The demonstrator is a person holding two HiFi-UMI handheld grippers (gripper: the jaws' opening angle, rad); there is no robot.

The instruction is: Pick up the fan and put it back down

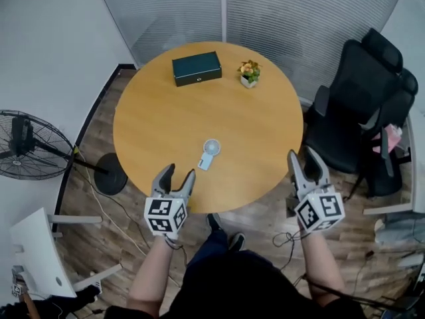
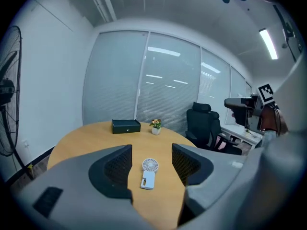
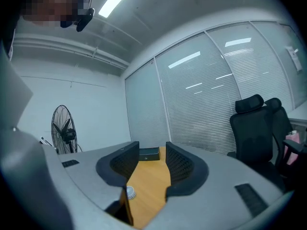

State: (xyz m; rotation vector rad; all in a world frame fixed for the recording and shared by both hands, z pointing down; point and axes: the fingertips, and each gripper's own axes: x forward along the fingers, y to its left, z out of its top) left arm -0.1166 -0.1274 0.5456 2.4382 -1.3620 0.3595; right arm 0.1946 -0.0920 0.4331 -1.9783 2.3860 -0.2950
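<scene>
A small white hand-held fan (image 1: 208,154) lies flat on the round wooden table (image 1: 159,125), near its front edge. My left gripper (image 1: 178,173) hovers at that edge just short of the fan, jaws open and empty. The left gripper view shows the fan (image 2: 148,172) lying between and beyond the open left gripper (image 2: 151,150). My right gripper (image 1: 302,153) is off the table's right rim, open and empty. In the right gripper view, only the fan's round head (image 3: 130,192) peeks past the left finger of the right gripper (image 3: 152,147).
A dark green box (image 1: 196,68) and a small potted plant (image 1: 249,73) stand at the table's far side. A black office chair (image 1: 362,105) is at the right. A standing floor fan (image 1: 30,145) is at the left, with a white chair (image 1: 36,258) below it.
</scene>
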